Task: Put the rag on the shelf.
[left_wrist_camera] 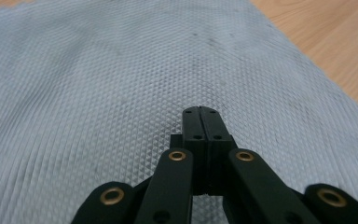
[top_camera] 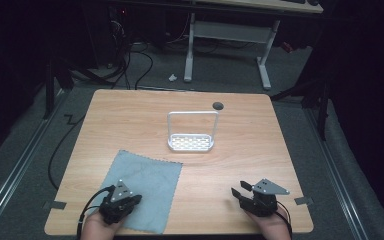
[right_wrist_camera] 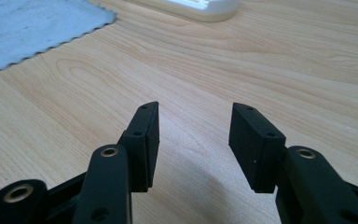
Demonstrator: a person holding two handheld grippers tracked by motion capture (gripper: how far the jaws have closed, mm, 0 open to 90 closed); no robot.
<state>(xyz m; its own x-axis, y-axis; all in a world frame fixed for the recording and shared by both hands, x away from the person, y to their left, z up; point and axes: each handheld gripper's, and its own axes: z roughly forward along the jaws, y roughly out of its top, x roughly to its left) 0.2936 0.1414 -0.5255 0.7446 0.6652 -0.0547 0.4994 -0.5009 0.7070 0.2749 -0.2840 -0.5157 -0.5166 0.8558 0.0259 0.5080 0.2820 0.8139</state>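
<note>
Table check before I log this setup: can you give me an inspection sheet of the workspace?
Surface: wooden table, bare apart from two things.
Job's things: grey cloth flat at the near left; white rack with a hoop handle at the middle.
Clutter: nothing seen on the table.
Grippers: left gripper shut, over the cloth; right gripper open, over bare wood.
Cables: black cable trails from the left gripper.
Surroundings: white desk frame and floor cables behind.

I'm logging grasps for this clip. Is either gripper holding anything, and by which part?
Nothing is held. The left gripper is shut, empty, over the cloth. The right gripper is open above the bare table.
</note>
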